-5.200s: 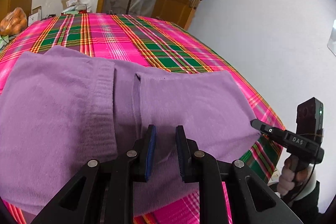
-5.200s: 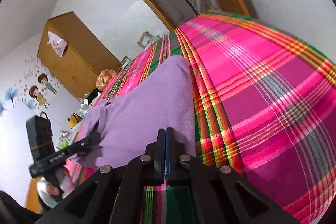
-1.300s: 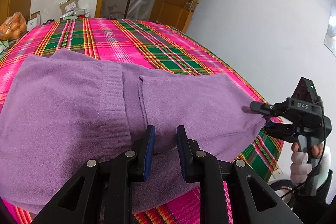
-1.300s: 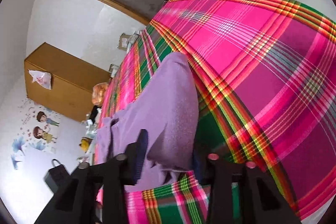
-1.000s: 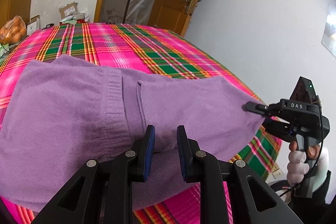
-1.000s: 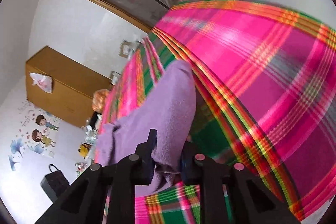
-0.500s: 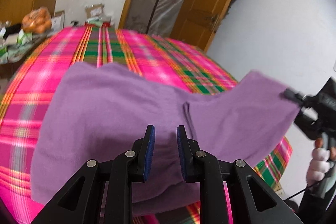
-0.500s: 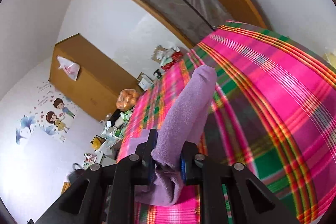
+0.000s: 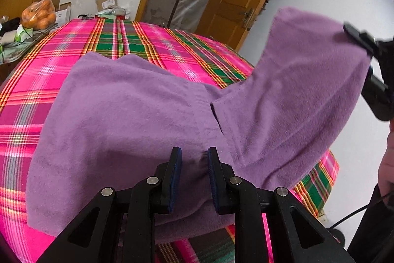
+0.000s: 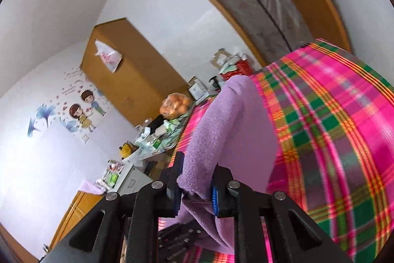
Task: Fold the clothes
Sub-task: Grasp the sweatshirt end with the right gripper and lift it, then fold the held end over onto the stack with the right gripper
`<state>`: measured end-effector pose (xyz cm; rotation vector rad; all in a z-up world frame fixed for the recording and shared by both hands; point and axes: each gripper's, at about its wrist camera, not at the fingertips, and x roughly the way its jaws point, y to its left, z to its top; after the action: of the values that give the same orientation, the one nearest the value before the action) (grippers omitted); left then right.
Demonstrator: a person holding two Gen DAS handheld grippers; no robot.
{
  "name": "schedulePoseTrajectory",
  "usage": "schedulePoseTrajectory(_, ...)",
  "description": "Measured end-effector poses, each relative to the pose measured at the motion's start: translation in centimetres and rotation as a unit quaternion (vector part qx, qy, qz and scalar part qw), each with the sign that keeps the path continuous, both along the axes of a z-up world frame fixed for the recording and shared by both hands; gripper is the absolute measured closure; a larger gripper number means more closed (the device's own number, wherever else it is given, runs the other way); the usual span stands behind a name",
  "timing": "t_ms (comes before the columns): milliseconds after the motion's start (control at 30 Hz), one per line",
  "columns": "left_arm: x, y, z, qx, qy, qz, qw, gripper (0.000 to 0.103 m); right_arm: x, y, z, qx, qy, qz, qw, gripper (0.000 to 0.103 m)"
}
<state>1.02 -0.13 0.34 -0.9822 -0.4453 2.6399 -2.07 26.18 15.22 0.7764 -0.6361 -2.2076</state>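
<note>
The purple fleece garment (image 9: 128, 115) lies spread on the surface covered by a pink-and-green plaid cloth (image 9: 152, 43), most of it still flat on that cloth. Its right end is lifted clear of the cloth: the right gripper (image 10: 195, 186) has its fingers (image 10: 176, 179) clenched on a bunched edge of the fleece, and from the left wrist view that raised flap stands up against the white wall, well above the part lying on the cloth. The left gripper (image 9: 193, 176) sits at the near edge of the garment, just in front of the slit-like seam (image 9: 216, 115). Its fingers (image 9: 175, 174) have a gap between them with a small pucker of fleece in that gap; I cannot tell whether they truly pinch the fabric or only straddle it.

As I judge it, the fold is at an early stage. One end has been picked up, but it has not yet been laid over the rest, and no finished crease shows on the part that lies on the cloth. What remains is to carry the raised end across the garment, set it down with edges matched, smooth it, and then make any further folds.

Beyond the far edge of the plaid cloth sit a bag of oranges (image 9: 38, 14) and some cartons (image 9: 106, 1).
</note>
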Motion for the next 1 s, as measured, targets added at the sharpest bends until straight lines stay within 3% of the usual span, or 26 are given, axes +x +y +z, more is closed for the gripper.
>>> schedulePoseTrajectory(333,3.0,-7.3,1.4,0.054,0.043,0.088,0.9937,0.081,0.3,-9.6,1.1,0.038,0.008,0.074,0.996,0.084)
schedulePoseTrajectory(667,5.8,-14.7,1.6,0.075,0.069,0.181,0.9781,0.081,-0.6,-20.1,-5.7,0.108,-0.061,0.142,0.982,0.082)
schedulePoseTrajectory(833,6.7,-17.5,0.8,0.09,0.068,0.214,0.9703,0.081,-1.1,-22.7,-9.9,0.136,-0.114,0.18,0.967,0.07)
schedulePoseTrajectory(1000,6.6,-17.8,0.8,0.099,0.07,0.209,0.9704,0.081,0.8,-22.6,-10.3,0.122,-0.107,0.233,0.959,0.068)
